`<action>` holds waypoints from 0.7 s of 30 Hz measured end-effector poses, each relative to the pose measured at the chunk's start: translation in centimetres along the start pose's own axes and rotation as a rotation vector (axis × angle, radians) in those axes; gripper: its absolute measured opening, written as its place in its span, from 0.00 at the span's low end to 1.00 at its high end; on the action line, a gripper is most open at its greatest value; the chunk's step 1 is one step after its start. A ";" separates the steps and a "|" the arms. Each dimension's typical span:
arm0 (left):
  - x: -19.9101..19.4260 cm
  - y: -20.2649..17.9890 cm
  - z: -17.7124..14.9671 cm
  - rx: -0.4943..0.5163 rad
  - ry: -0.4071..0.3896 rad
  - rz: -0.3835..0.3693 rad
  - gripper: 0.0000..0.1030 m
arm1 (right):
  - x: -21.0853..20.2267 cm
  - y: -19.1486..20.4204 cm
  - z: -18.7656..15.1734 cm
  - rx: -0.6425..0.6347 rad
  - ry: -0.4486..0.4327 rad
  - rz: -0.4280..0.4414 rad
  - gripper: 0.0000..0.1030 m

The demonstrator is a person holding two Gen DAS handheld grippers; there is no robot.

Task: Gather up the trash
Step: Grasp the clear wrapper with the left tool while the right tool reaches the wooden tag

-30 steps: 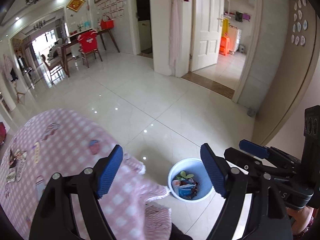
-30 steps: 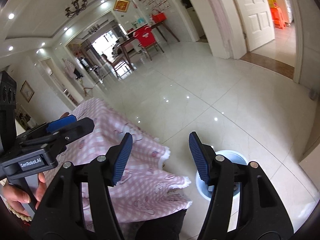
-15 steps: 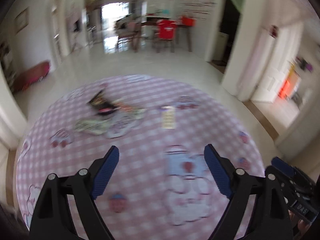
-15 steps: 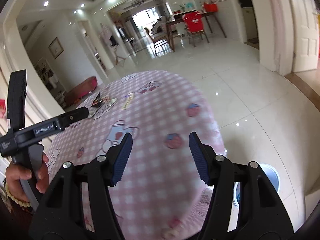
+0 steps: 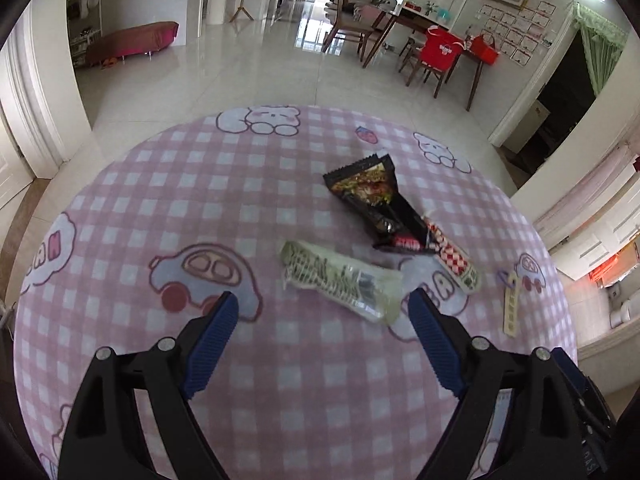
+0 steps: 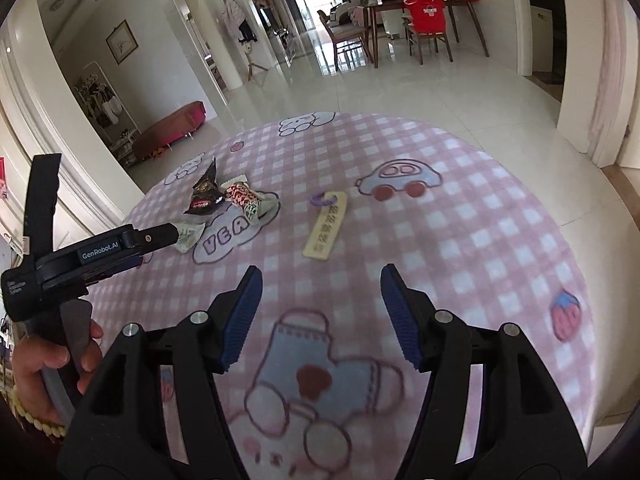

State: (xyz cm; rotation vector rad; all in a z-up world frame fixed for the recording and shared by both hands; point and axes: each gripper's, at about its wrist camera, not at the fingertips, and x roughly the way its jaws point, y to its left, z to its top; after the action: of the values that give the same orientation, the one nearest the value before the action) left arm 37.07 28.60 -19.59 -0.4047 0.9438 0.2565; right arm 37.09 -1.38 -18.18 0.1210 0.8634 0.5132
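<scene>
Left wrist view: left gripper [image 5: 322,312] wide open, empty, above pink checked tablecloth [image 5: 160,216]; pale green wrapper [image 5: 340,280] just ahead between fingertips, black snack packet [image 5: 372,196] beyond. Right gripper [image 6: 320,292] wide open, empty; cream tag [image 6: 326,226] ahead, table edge right.

A round table under a pink checked cartoon-print cloth [image 5: 168,184] carries a black snack wrapper [image 5: 370,192], a pale green crumpled wrapper [image 5: 340,280], a red-and-white checked wrapper [image 5: 454,256] and a cream tag with a purple loop [image 6: 326,226].

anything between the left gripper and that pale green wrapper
Nothing: in the left wrist view only bare pink checked tablecloth lies between the open left gripper and the pale green wrapper.
</scene>
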 end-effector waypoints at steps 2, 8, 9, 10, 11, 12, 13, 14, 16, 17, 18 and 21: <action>0.7 -0.8 0.3 0.046 -0.006 0.041 0.82 | 1.6 0.5 0.6 -0.015 0.017 -0.020 0.59; 2.7 -2.5 0.9 0.196 -0.055 0.171 0.62 | 4.7 1.0 2.4 -0.041 0.047 -0.070 0.59; 2.6 -2.6 0.9 0.208 -0.066 0.155 0.55 | 5.0 1.1 2.7 -0.054 0.048 -0.081 0.59; 2.6 -2.7 0.8 0.215 -0.071 0.157 0.54 | 5.3 1.2 3.1 -0.059 0.048 -0.086 0.59; 2.6 -2.7 0.8 0.220 -0.076 0.158 0.49 | 5.6 1.2 3.4 -0.061 0.050 -0.089 0.59; 2.4 -2.5 0.8 0.219 -0.080 0.157 0.42 | 6.0 1.4 3.7 -0.073 0.051 -0.102 0.59; 2.4 -2.4 0.8 0.216 -0.083 0.156 0.36 | 6.2 1.6 4.0 -0.087 0.052 -0.113 0.59; 2.3 -2.1 0.9 0.217 -0.089 0.177 0.22 | 6.5 1.7 4.2 -0.107 0.051 -0.130 0.60; 2.0 -1.7 1.4 0.206 -0.082 0.147 0.20 | 6.9 1.9 4.5 -0.121 0.056 -0.138 0.59; 1.9 -1.8 1.3 0.208 -0.080 0.144 0.18 | 7.1 2.0 4.6 -0.137 0.059 -0.145 0.54; 1.7 -1.7 1.2 0.210 -0.077 0.138 0.17 | 7.2 2.1 4.7 -0.149 0.060 -0.152 0.47; 1.2 -1.5 0.9 0.202 -0.069 0.109 0.15 | 7.2 1.9 4.7 -0.175 0.060 -0.157 0.27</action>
State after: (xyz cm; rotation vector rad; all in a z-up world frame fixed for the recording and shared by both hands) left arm 38.97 27.70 -19.77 -0.1578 0.9156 0.2700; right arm 43.80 4.17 -19.53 -0.1221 0.8752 0.4446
